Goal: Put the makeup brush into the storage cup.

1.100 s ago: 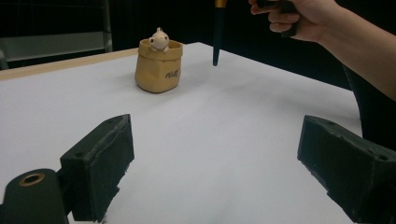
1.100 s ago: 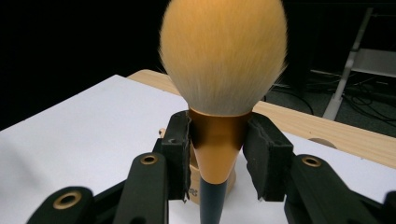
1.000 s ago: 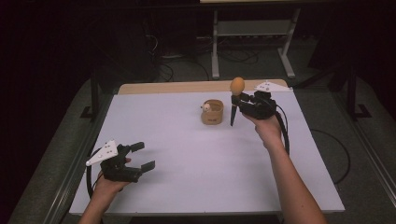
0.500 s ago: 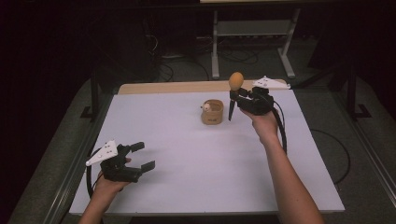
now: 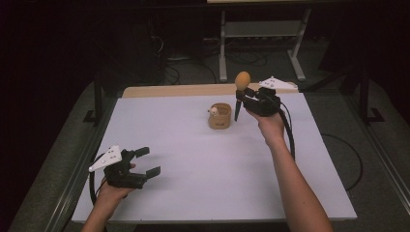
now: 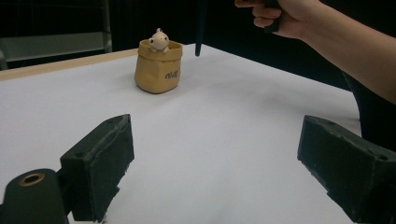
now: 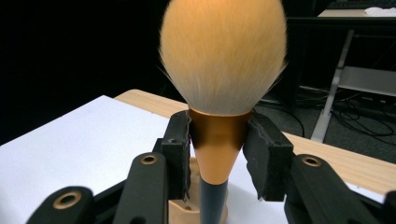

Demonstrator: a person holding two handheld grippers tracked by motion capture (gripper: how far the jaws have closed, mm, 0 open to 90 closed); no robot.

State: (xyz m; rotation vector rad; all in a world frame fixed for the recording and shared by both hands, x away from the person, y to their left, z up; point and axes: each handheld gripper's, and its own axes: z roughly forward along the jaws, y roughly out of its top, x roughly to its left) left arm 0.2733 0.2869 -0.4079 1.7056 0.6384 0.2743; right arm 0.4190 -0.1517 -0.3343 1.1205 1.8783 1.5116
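With the right gripper (image 5: 240, 93) pinching the brush (image 7: 219, 88) upright near the tabletop's (image 5: 193, 159) far edge — left gripper (image 5: 145, 162) spread, idle — lower handle-first, straight into the holder (image 5: 220, 116).

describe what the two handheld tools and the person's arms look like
Both tools are black. The left tool and right tool each carry a pale grey three-cornered plate on top and trail a black cable. Their jaws are blocky black pads on arms with brass-coloured rivets, seen in the gripper views. The person's forearms are bare, no sleeves or gloves in sight.
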